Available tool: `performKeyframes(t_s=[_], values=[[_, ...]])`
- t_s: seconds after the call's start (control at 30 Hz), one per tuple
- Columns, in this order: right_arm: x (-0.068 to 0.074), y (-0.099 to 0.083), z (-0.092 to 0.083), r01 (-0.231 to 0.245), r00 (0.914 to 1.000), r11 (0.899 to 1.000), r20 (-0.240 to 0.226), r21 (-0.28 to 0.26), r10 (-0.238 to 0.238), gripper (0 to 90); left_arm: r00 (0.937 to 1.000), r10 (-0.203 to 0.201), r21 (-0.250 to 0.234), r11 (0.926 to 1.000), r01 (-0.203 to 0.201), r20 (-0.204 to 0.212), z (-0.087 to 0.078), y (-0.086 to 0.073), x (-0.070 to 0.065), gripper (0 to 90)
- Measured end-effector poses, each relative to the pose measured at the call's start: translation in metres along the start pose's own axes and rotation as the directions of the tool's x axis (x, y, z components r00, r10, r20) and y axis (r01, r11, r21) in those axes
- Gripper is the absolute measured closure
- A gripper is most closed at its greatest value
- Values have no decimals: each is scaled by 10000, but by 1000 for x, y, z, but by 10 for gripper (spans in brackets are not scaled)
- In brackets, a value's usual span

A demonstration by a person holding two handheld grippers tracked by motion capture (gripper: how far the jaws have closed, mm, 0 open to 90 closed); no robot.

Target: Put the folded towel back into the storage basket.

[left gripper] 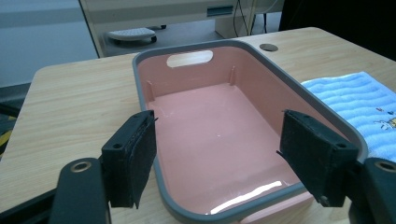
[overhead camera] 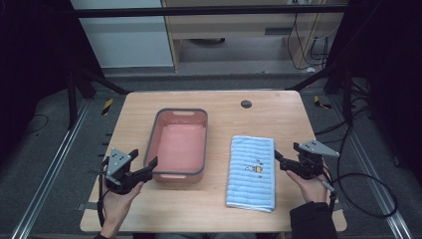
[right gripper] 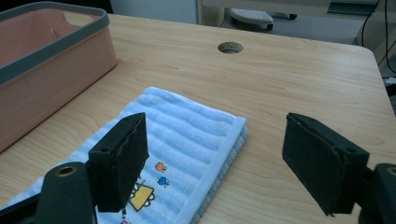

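A pink bin [overhead camera: 180, 144] with a grey rim sits left of centre on the wooden table; it is empty [left gripper: 219, 135]. A folded blue striped towel [overhead camera: 251, 172] with a small cartoon print lies to its right [right gripper: 182, 140]. My left gripper [overhead camera: 144, 163] stands open at the bin's near left corner, its jaws spread on either side of the near rim [left gripper: 217, 161]. My right gripper [overhead camera: 280, 163] is open just off the towel's right edge, one jaw over the towel and the other over bare table [right gripper: 215, 161].
The wooden table [overhead camera: 224, 209] has a round cable hole [overhead camera: 246, 104] at the back. Bare wood lies between bin and towel and along the front edge. Dark floor, metal rails and cables surround the table. The bin's side wall [right gripper: 51, 88] shows at left in the right gripper view.
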State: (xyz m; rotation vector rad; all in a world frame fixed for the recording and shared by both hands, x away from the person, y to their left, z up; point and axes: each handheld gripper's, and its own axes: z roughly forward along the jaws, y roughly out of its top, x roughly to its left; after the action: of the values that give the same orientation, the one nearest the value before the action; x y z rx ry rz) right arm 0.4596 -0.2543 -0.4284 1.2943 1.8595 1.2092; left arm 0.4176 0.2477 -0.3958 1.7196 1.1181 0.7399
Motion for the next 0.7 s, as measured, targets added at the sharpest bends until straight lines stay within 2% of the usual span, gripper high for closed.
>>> performKeyframes(t_s=[0.37, 0.7], values=[[2, 16, 2, -93, 9999, 9999, -124, -115, 91, 230, 9991, 179, -158, 9997, -173, 392, 10, 9, -18, 263], [4, 37, 1, 34, 10000, 9993, -72, -380, -37, 232, 9954, 410, -275, 9989, -387, 866, 24, 15, -46, 265]])
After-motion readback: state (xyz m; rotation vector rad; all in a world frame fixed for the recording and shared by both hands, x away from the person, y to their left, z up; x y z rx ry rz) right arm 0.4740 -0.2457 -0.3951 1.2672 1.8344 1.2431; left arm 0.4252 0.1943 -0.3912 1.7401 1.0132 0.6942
